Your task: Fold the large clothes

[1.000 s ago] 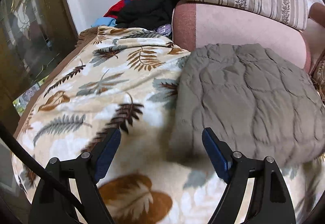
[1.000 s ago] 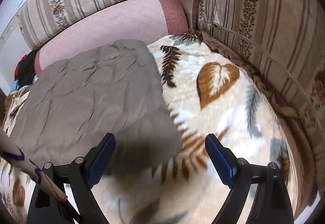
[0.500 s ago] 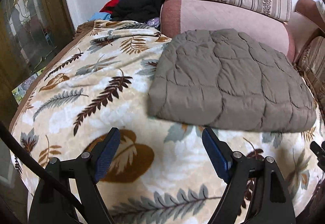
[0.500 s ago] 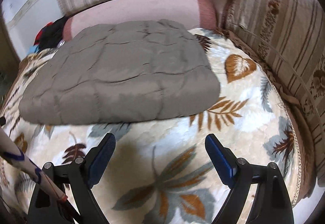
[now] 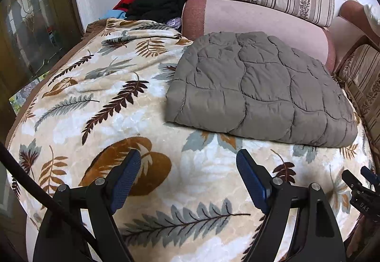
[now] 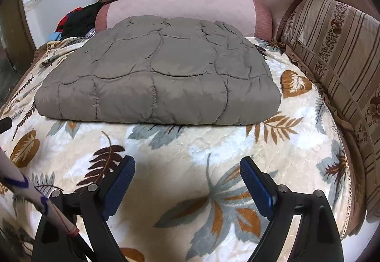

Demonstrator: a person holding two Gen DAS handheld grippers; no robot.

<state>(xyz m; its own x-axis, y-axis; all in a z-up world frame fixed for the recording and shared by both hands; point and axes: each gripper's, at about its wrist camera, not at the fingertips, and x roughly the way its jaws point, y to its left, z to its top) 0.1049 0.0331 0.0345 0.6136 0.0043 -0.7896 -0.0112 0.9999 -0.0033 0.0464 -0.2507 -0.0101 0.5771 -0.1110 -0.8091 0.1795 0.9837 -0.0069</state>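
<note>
Neatly folded, the grey quilted garment [image 6: 156,71] lies on the leaf-print blanket [image 6: 190,150] against the pink bolster [image 6: 180,5]. Both the left hand-held gripper [image 5: 188,176] and right hand-held gripper [image 6: 187,181] tilt downward at six o'clock of it, jaws spread, gripping nothing.

The only lettering showing is a few small pale characters, seemingly "DAS", printed on the black body of the right gripper [image 5: 363,193] where it is poking in at the right edge of the left wrist view; the print is tiny and tilted, so that reading is staying uncertain. Blue marks are running along a pale rod [image 6: 28,193] at the lower left of the right wrist view, but they are not forming readable letters.
</note>
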